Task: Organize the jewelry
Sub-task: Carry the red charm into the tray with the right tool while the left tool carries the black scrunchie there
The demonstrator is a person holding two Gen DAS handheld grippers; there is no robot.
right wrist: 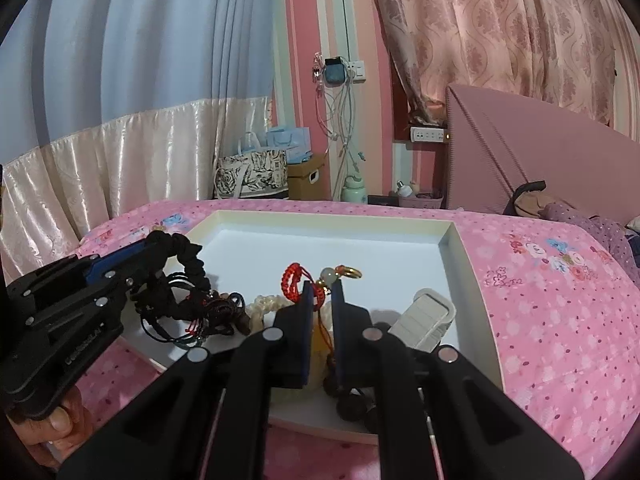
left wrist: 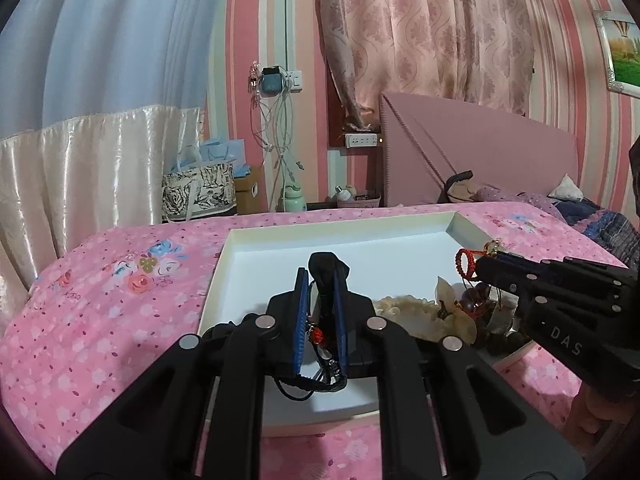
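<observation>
Left wrist view: the left gripper [left wrist: 322, 276] has its jaws clamped on a black fabric hair tie [left wrist: 326, 266], from which dark cords [left wrist: 320, 378] dangle over the shallow white tray [left wrist: 248, 256] on the pink floral bedspread [left wrist: 100, 312]. The right gripper [right wrist: 322, 286] has its jaws pinched on a red braided cord bracelet [right wrist: 294, 282] carrying a pale bead [right wrist: 329, 276] and a gold ring [right wrist: 352, 273], held above the tray's near part. Below lie a cream bead strand [right wrist: 266, 305], dark wooden beads [right wrist: 352, 402] and a beige hair clip [right wrist: 426, 318].
</observation>
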